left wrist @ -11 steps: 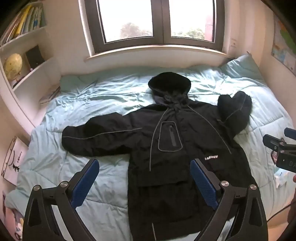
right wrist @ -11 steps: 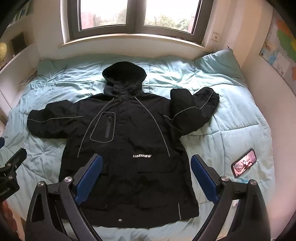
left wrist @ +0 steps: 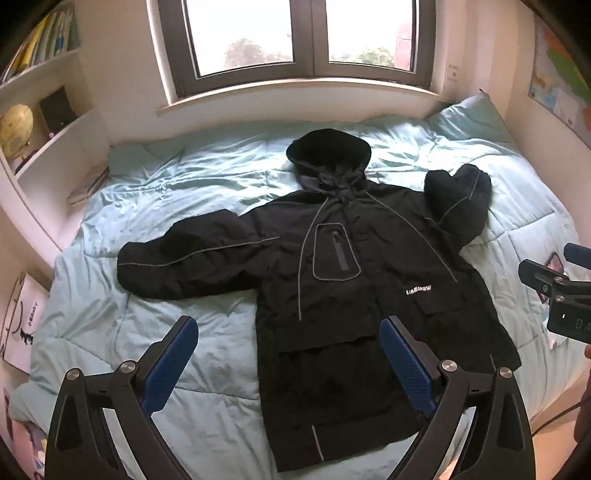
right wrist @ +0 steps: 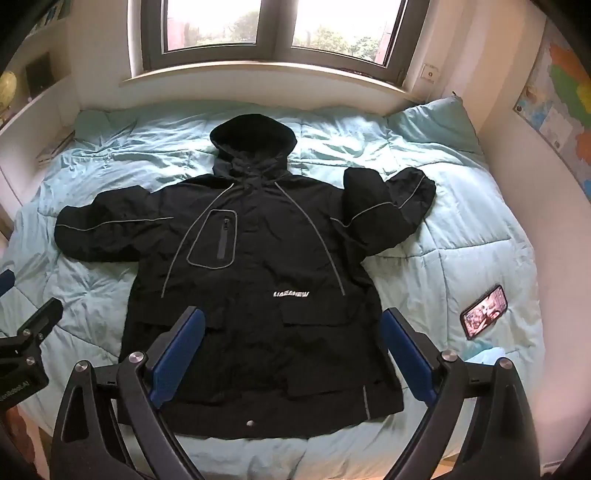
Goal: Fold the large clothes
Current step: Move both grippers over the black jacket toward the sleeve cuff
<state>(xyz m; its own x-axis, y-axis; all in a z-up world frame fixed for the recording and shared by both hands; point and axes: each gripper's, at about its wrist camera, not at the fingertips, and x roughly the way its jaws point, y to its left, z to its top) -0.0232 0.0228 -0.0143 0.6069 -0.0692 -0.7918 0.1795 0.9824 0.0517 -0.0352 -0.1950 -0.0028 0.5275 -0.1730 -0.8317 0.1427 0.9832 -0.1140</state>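
Jacket (right wrist: 258, 280): black, hooded, lying front up and flat on the bed (right wrist: 461, 236), hem near me, which I judge is the layout wanted before a first fold.
Hood (right wrist: 253, 142): at the far end, spread flat toward the window (right wrist: 280, 26).
Left sleeve (right wrist: 110, 232): stretched straight out to the left, so it looks ready to be folded in over the chest.
Right sleeve (right wrist: 388, 210): bent back on itself, cuff doubled up near the shoulder; I would expect to straighten or fold it first.
Left tongs (left wrist: 288, 365): jaws wide apart, holding nothing, above the near-left part of the jacket; its right pad (left wrist: 406, 369) sits over the lower body, its left pad over bare quilt.
Right tongs (right wrist: 291, 354): jaws wide apart too, empty, hovering over the hem, straddling the lower body. I read both as poised for a first grasp, not yet touching cloth.
Task progress: I judge nothing is folded on purpose yet.
Phone (right wrist: 484, 312): screen lit, on the quilt right of the jacket and well apart from it, out of the folding path.
Pillow (right wrist: 436, 125): far right corner of the bed, clear of the sleeve.
Shelves (left wrist: 44, 122): left wall, with a globe (left wrist: 14, 129).
Map (right wrist: 561, 107): on the right wall.
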